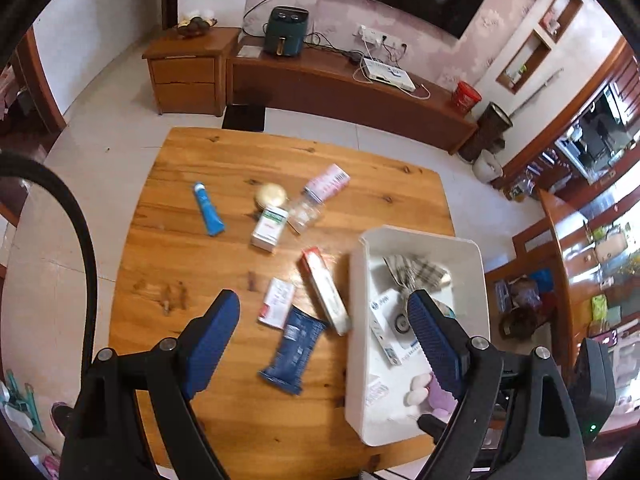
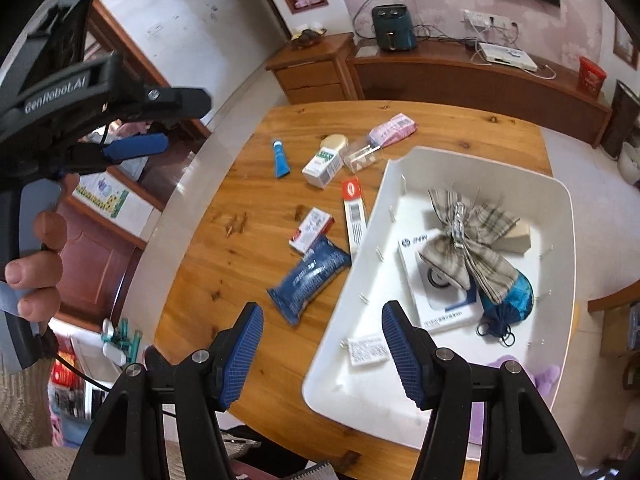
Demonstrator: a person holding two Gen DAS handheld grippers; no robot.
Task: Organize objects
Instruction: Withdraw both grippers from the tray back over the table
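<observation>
My left gripper [image 1: 322, 304] hangs open above the wooden table [image 1: 192, 264], over a blue packet [image 1: 294, 346], a small red-and-white box [image 1: 278, 302] and a long red-and-white box [image 1: 324, 292]. Farther off lie a blue tube [image 1: 208, 210], a round cream jar [image 1: 271, 194], a green-and-white box [image 1: 270, 229], a clear plastic case [image 1: 306, 210] and a pink box [image 1: 330, 180]. My right gripper [image 2: 322, 316] is open and empty, straddling the left rim of the white bin [image 2: 560, 216]. The bin holds a plaid cloth [image 2: 468, 232], a white box [image 2: 440, 300] and a blue pouch [image 2: 516, 292].
A hand [image 2: 36, 264] holds the left gripper's handle at the upper left of the right wrist view. A small white card [image 2: 368, 350] and a purple item [image 2: 544, 376] sit near the bin's front. Beyond the table stand a low wooden cabinet [image 1: 188, 72] and a green air fryer [image 1: 285, 32].
</observation>
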